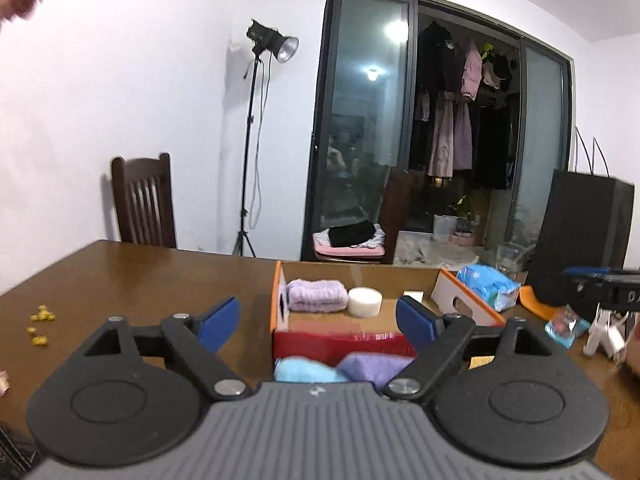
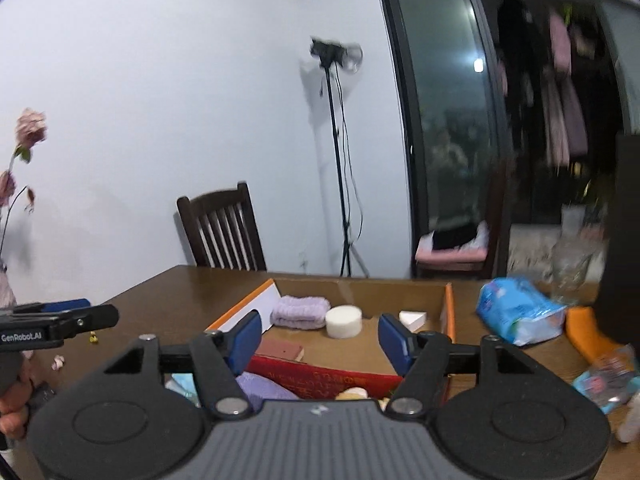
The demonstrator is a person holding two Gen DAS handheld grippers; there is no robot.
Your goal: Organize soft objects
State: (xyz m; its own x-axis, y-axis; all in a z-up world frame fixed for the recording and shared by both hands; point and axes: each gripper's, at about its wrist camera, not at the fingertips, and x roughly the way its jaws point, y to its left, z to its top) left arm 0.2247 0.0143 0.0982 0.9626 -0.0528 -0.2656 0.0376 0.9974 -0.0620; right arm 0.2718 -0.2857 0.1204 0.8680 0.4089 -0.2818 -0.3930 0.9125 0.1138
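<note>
An open cardboard box point(image 1: 466, 300) point(image 2: 449, 312) stands on the wooden table. Inside lie a rolled purple towel point(image 1: 318, 295) point(image 2: 299, 311), a white round sponge point(image 1: 364, 301) point(image 2: 343, 321) and a white wedge sponge point(image 2: 412, 318). In front of the box's red wall point(image 1: 340, 344) lie a light blue cloth point(image 1: 306, 370) and a purple cloth point(image 1: 376, 366) point(image 2: 264, 390). My left gripper point(image 1: 318, 326) is open and empty just above those cloths. My right gripper point(image 2: 320, 340) is open and empty over the box's near edge. The left gripper shows at the right view's left edge point(image 2: 60, 322).
A blue tissue pack point(image 1: 488, 286) point(image 2: 520, 312) lies right of the box, with an orange object point(image 2: 588, 334) and small packets point(image 1: 566, 326) beyond. A black bag point(image 1: 584, 240) stands at far right. Yellow bits point(image 1: 40, 326) lie at left. A chair point(image 1: 144, 200) stands behind the table.
</note>
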